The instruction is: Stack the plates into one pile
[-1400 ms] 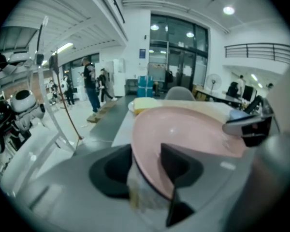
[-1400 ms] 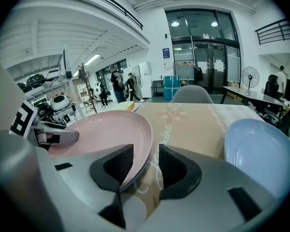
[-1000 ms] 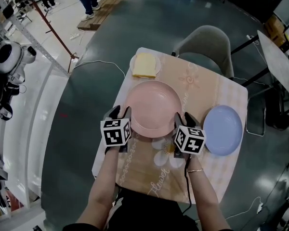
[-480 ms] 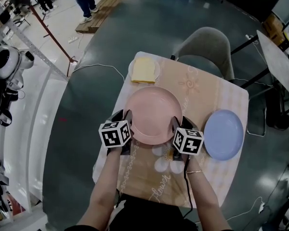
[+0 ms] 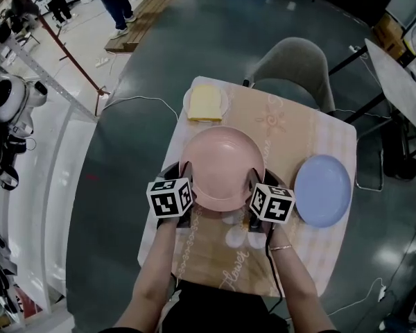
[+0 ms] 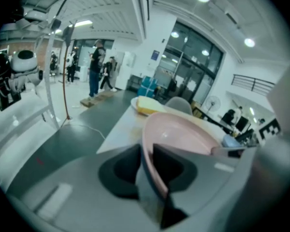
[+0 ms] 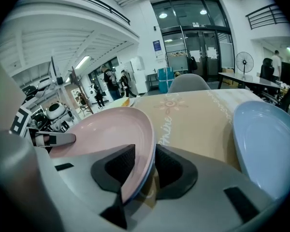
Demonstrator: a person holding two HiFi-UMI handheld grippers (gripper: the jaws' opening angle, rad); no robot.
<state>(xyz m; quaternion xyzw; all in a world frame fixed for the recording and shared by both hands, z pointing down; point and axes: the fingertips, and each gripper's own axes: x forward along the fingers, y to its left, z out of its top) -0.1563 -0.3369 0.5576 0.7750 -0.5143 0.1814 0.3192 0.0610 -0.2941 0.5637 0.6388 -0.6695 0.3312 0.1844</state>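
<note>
As the pink plate (image 5: 222, 166) is clamped, pickup is in hand.
Head view: plate at mid-surface (image 5: 284, 127), blue plate (image 5: 322, 189) apart at right. Left gripper view: left gripper (image 6: 146, 161), jaws just closing, pinches rim. Right gripper view: right gripper (image 7: 145, 166) likewise. Next, by my judgement: level lift onto blue plate.

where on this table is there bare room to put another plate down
Bare tablecloth lies far right, between the pink plate, the blue plate and the chair-side edge. Another strip runs along the near edge. The far left corner is crowded: a small plate with a yellow item.
</note>
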